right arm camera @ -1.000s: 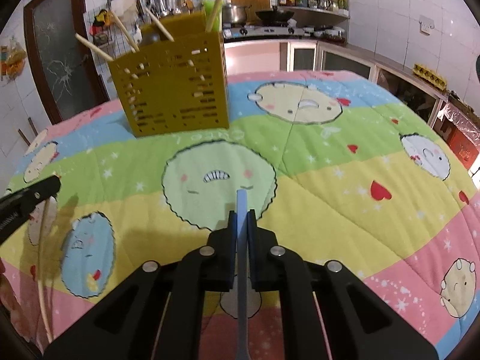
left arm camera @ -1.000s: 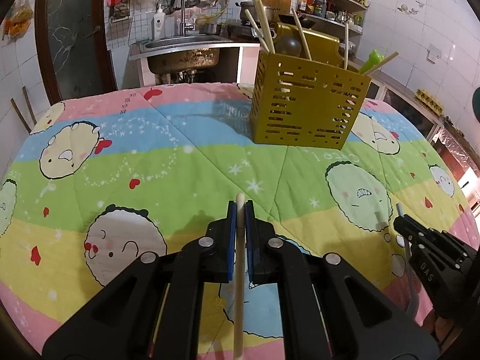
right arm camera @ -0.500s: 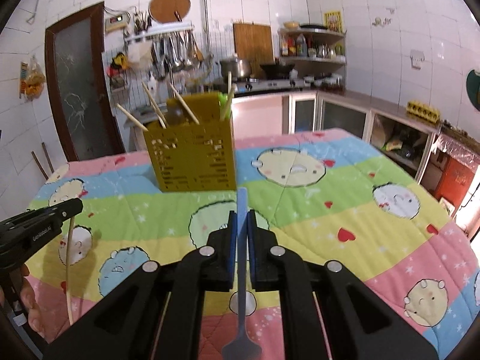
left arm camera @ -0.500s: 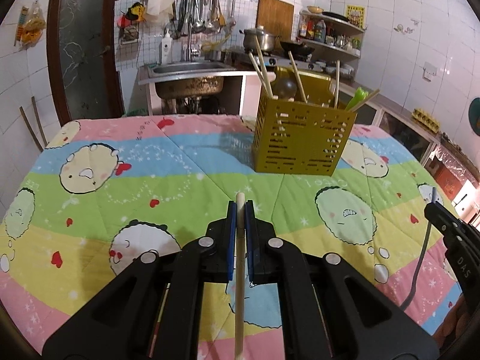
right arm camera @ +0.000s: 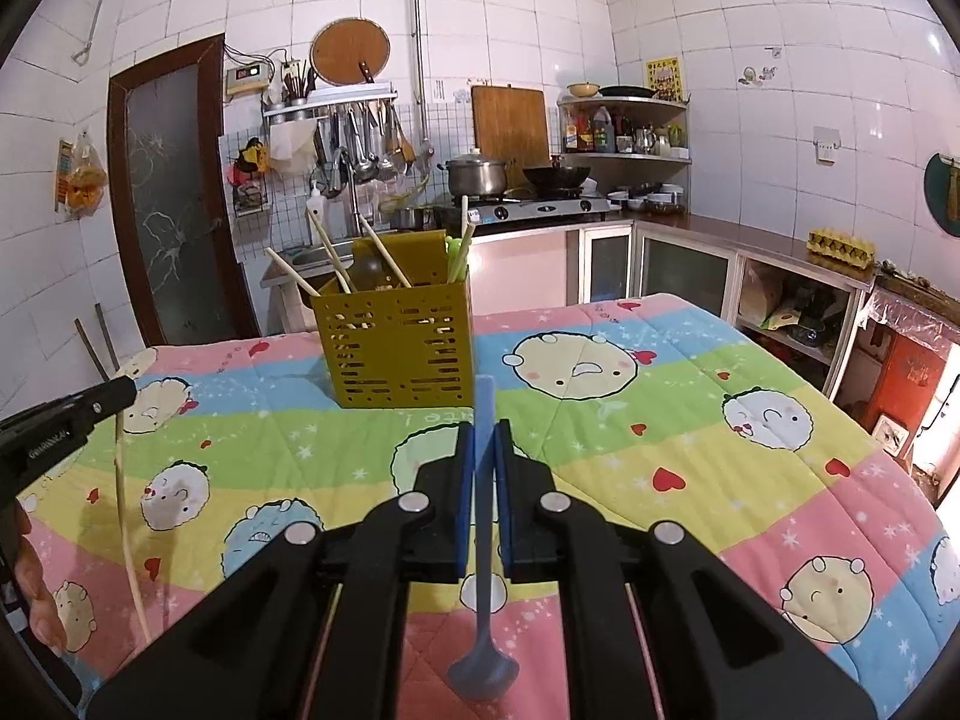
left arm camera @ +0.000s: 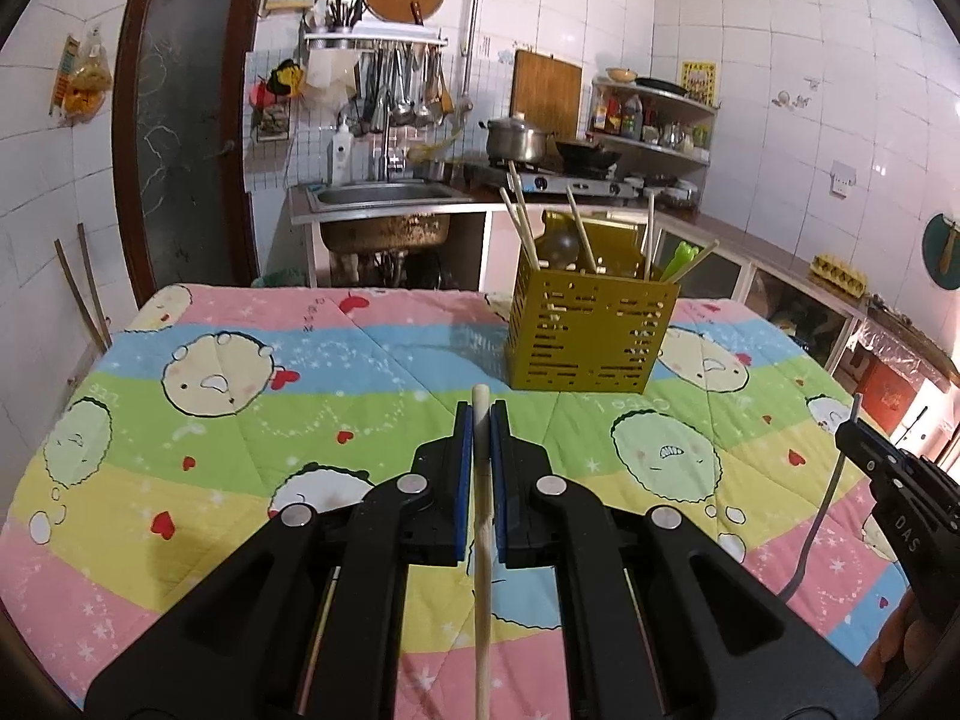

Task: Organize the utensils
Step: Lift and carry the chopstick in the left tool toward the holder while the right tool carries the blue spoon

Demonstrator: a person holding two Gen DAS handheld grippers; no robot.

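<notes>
A yellow slotted utensil holder stands at the far side of the quilted table with several chopsticks and a green utensil in it. My left gripper is shut on a pale wooden chopstick, which hangs down below the jaws. My right gripper is shut on the handle of a blue spoon, whose bowl hangs low. In each wrist view the other gripper shows at the picture's edge, the left gripper with its chopstick, the right gripper with its spoon handle. Both are well short of the holder.
A colourful cartoon quilt covers the table. Behind it are a steel sink, hanging ladles, a stove with a pot and a wok, shelves and a dark door. A person's hand shows at the left edge.
Both grippers have risen and tilted up, so the kitchen wall fills more of each view. The holder looks smaller and farther. The chopstick and the spoon stay gripped.
</notes>
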